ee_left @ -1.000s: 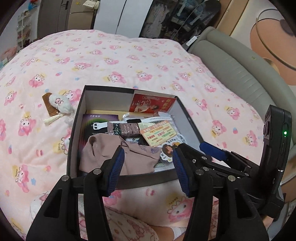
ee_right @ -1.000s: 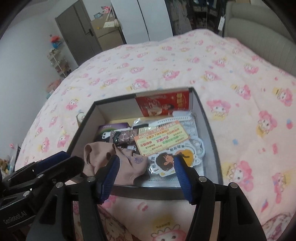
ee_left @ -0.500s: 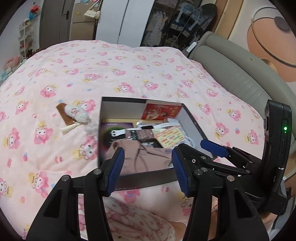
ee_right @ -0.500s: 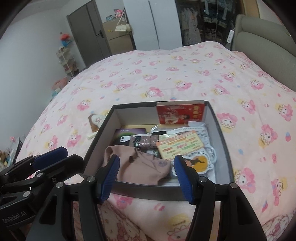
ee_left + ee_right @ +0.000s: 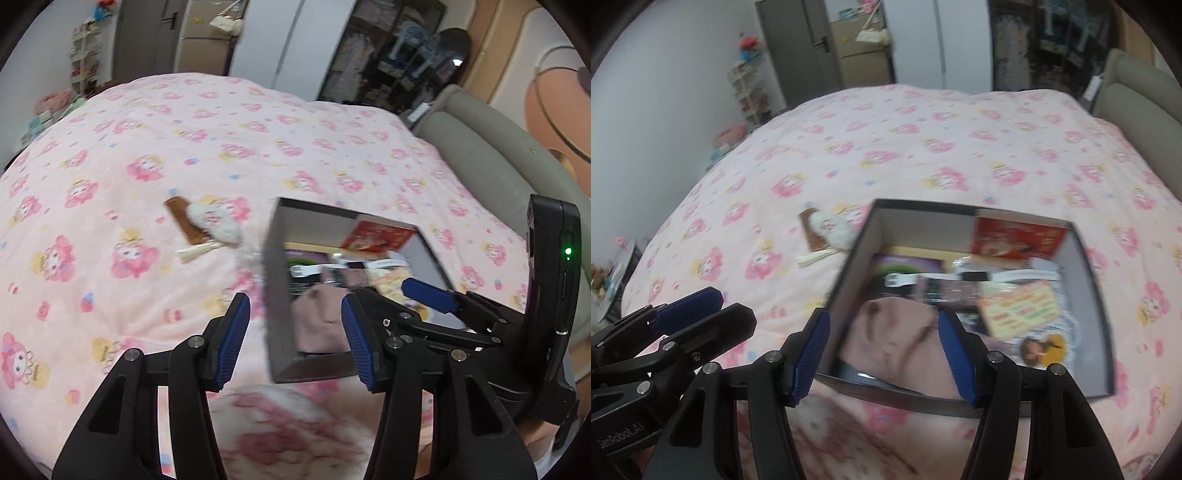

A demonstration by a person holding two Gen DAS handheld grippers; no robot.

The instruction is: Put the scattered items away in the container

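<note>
A dark open box (image 5: 275, 280) (image 5: 1099, 295) sits on the pink bed. It holds a pink cloth (image 5: 317, 317) (image 5: 894, 339), a red packet (image 5: 1015, 240), a watch, cards and stickers. A brown wooden comb (image 5: 184, 219) (image 5: 812, 232) with a white plush charm (image 5: 216, 223) (image 5: 831, 230) lies on the quilt left of the box. My left gripper (image 5: 295, 339) is open and empty, above the box's near left corner. My right gripper (image 5: 884, 354) is open and empty over the box's near edge.
The pink cartoon-print quilt (image 5: 110, 166) covers the bed. A grey padded headboard (image 5: 498, 158) runs along the right. Wardrobe doors (image 5: 916, 40) and shelves stand beyond the bed.
Both grippers have pulled back and swung left; the box now sits further right in view and the comb nearer centre. Both stay open and empty.
</note>
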